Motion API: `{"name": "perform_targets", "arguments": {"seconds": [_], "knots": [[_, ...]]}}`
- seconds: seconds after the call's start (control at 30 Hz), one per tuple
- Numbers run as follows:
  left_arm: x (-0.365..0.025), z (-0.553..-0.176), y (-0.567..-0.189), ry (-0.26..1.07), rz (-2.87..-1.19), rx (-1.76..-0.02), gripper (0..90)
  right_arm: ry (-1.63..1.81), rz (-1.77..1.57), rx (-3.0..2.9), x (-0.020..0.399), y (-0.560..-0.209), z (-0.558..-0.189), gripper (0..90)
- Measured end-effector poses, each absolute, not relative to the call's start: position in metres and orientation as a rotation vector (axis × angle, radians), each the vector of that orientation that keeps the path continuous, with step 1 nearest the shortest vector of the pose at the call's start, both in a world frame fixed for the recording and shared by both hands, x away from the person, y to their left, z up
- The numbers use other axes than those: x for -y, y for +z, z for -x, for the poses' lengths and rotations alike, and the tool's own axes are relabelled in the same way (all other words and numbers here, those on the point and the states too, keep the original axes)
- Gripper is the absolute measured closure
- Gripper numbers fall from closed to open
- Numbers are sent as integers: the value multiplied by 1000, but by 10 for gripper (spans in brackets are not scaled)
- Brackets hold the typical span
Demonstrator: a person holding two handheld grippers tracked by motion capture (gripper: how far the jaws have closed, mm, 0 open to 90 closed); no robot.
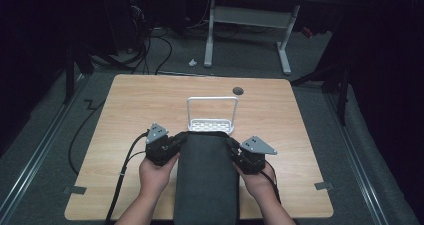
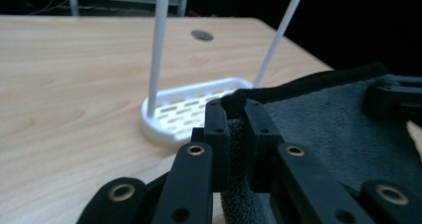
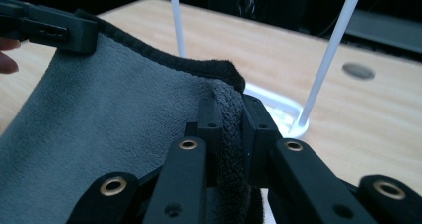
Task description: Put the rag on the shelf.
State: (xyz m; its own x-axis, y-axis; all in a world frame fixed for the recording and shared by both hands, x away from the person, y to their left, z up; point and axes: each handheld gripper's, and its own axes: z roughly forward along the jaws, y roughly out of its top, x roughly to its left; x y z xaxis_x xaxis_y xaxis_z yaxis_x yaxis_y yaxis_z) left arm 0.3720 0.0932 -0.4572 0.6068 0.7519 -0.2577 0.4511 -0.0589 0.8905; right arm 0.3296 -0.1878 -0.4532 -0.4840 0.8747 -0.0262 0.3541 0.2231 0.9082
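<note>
Dark grey towel (image 1: 207,175) — plush, black-edged, lay spread lengthwise at the near middle of the surface (image 1: 125,115), its far edge raised between the two grippers, its near end running past the surface edge. Left gripper (image 1: 176,141) — jaws clamped on the far left corner of the towel. Right gripper (image 1: 234,147) — jaws clamped on the far right corner. White wire rack (image 1: 212,116) — slotted tray with an upright hoop, stood just beyond the towel's far edge, bare. Progress, as judged: both corners gripped and the edge lifted; draping the towel over the hoop was not yet done.
</note>
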Motion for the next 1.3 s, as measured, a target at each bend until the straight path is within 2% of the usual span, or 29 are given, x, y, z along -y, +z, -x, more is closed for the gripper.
{"name": "perform_targets", "arguments": {"seconds": [0.3,0.67,1.3], "knots": [[-91,-370,-411,427,-1649,-916,821,1275,-1083,-1848,188,-418,-330,816],[-91,-377,-374,488,-1584,-854,825,1312,-1037,-1748,190,-379,-335,816],[-88,-384,-331,545,-1535,-788,828,1354,-999,-1662,190,-338,-343,815]]}}
